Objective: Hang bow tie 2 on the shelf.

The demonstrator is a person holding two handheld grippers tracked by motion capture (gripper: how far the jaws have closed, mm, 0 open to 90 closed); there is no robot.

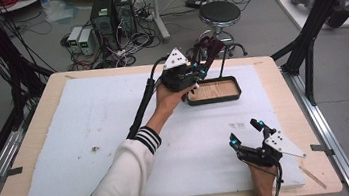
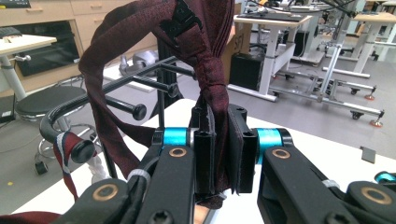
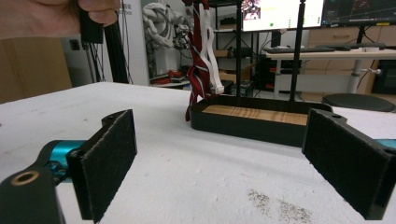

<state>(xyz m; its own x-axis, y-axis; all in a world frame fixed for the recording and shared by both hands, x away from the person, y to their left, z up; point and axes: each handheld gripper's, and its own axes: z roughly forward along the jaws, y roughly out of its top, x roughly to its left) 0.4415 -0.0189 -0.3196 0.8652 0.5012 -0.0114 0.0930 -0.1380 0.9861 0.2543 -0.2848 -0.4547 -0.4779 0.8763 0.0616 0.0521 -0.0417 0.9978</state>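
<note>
While my left gripper [image 2: 223, 154] pinches the tie [image 2: 212, 74] at the far rack [image 2: 116, 91], I'd lift slowly to clear the pegs, keeping my right gripper [image 3: 224, 163], fingers spread, near on the counter [image 1: 91, 133].

Left gripper [image 1: 198, 71] raised at far side of white mat [image 1: 67, 141], beside black tray [image 1: 213, 91], at dark red strap [image 1: 211, 49] on rack [image 1: 223, 51]. Right gripper [image 1: 247, 133] near front edge, jaws apart. Stool [image 1: 220, 14] beyond table [image 1: 37, 102].
</note>
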